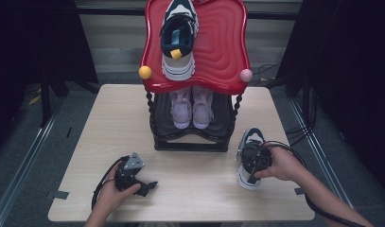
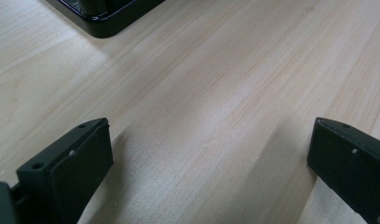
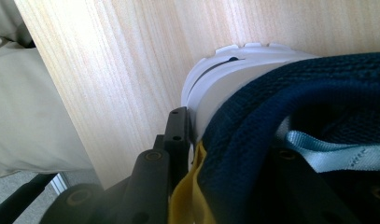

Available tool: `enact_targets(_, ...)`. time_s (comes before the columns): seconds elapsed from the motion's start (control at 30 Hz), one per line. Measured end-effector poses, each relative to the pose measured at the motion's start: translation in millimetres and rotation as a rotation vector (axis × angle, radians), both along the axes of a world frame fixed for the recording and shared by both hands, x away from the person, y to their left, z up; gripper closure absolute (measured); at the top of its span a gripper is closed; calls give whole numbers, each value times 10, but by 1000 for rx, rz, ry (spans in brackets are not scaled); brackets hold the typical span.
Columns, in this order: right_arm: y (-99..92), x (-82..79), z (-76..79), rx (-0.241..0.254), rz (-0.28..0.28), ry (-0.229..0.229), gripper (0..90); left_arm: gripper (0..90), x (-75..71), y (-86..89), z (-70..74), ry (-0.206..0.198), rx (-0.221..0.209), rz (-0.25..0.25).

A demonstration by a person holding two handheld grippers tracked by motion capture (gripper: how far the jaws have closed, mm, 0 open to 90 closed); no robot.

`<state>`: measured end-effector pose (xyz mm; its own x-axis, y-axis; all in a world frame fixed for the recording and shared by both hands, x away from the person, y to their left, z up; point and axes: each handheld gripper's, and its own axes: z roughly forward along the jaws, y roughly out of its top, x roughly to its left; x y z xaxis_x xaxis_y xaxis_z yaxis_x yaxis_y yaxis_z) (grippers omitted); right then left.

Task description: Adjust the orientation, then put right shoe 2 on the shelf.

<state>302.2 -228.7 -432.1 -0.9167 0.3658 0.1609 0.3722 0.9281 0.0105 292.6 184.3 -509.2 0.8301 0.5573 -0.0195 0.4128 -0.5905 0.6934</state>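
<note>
My right gripper (image 1: pixel 253 165) sits at the lower right of the high view, on the heel end of a navy and white sneaker (image 1: pixel 249 158) that stands on the wooden table (image 1: pixel 109 123), just right of the black base of the shoe rack (image 1: pixel 190 142). In the right gripper view, one black jaw lies against the outside of the white heel wall, and the navy collar (image 3: pixel 281 102) fills the space beside it; the other jaw is hidden inside or behind the shoe. The jaws are narrowed onto the heel wall, gripping the sneaker.

My left gripper (image 1: pixel 142 185) rests at the lower left of the high view, low over bare table. In the left gripper view its jaws stand wide apart with nothing between them.

A matching sneaker (image 1: pixel 179 38) stands on the rack's red top tray (image 1: pixel 223 47). A pink pair (image 1: pixel 192 108) stands on the lower shelf.
</note>
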Motion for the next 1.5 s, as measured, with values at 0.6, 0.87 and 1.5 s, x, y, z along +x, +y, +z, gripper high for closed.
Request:
enact_targets(0.6,19,-80,159,-22,14,-22,747,0,1,0,0,-1,0,0)
enact_targets(0.87,17,-60,343,-26,45,-47,747,0,-1,-3,-2,-5,-6,7)
enact_targets(1.5,3,-85,937,-22,76,-67,747,0,0,-1,1,0,-4,3)
